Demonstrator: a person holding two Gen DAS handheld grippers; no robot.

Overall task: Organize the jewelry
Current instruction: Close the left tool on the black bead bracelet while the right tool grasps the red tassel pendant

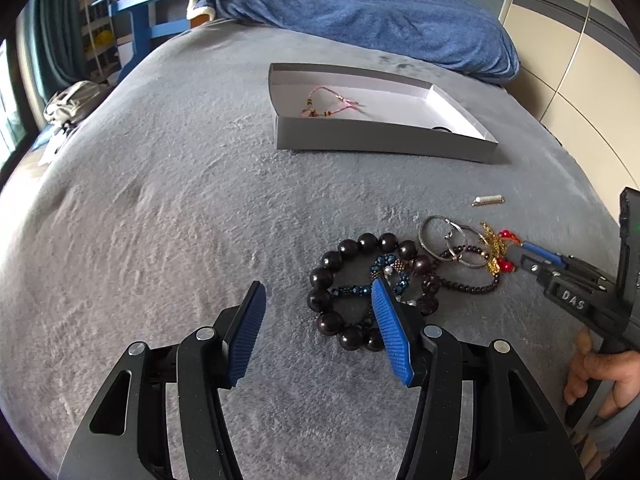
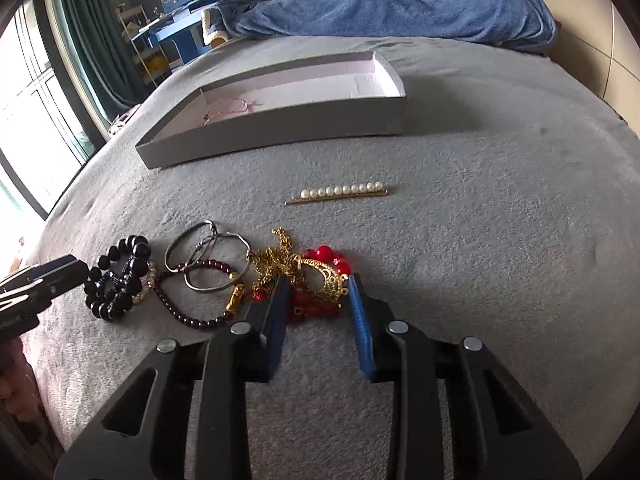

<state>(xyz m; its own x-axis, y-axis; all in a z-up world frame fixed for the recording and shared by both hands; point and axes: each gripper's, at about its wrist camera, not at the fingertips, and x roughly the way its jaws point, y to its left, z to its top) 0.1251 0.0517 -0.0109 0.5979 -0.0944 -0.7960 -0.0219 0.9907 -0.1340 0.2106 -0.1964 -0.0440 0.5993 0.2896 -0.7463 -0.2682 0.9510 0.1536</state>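
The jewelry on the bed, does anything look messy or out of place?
Yes. Most pieces lie tangled in a pile on the gray blanket: the black bead bracelet, silver hoops and the gold and red piece overlap. The pearl hair pin lies alone. Only a pink bracelet is in the box.

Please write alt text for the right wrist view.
Open right tongs straddle a gold and red beaded piece on a grey blanket. Left lie bracelets and silver hoops; beyond, a pearl hair pin and grey box.

left tool (image 1: pixel 318 290) sits low in the frame with its jaws spread wide; right tool (image 2: pixel 318 286) likewise gapes, fingers parted.
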